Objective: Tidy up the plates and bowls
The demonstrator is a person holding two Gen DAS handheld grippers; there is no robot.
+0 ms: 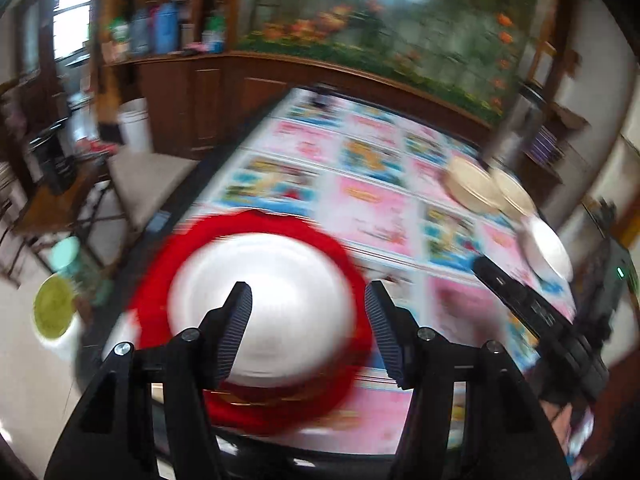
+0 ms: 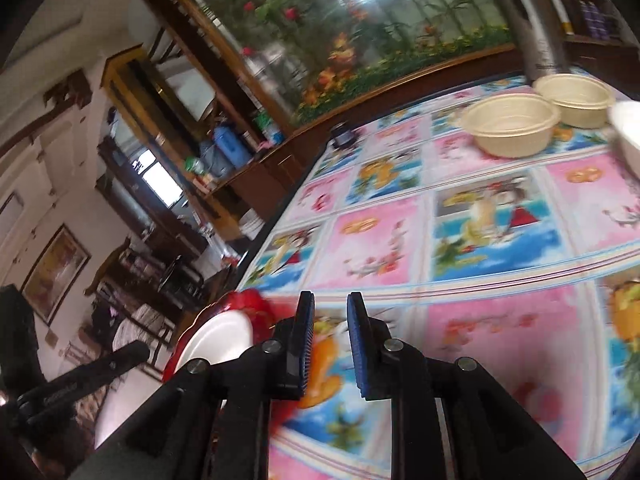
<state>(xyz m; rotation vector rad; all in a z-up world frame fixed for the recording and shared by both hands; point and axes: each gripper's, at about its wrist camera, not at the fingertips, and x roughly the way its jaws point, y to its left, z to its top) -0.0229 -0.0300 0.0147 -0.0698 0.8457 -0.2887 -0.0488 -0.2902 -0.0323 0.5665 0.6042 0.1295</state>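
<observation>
A white plate [image 1: 280, 280] lies on a scalloped red plate [image 1: 160, 280] at the near left corner of the table. My left gripper [image 1: 308, 288] hovers over that stack, open, its pads apart from the plates. Two beige bowls [image 1: 468, 188] [image 1: 514, 194] and a white bowl [image 1: 548, 248] stand at the far right. In the right wrist view my right gripper [image 2: 331, 298] hangs over the patterned cloth with a narrow gap and nothing in it. The red plate [image 2: 244, 300] and white plate [image 2: 220, 336] sit to its left, the beige bowls [image 2: 508, 124] [image 2: 572, 98] far ahead.
A bright pictured cloth [image 2: 480, 220] covers the table. A small dark jar [image 2: 344, 134] stands at its far edge and a steel flask [image 2: 536, 24] behind the bowls. A chair [image 1: 148, 184], a white bucket [image 1: 134, 122] and a green-lidded jar [image 1: 54, 312] stand left of the table.
</observation>
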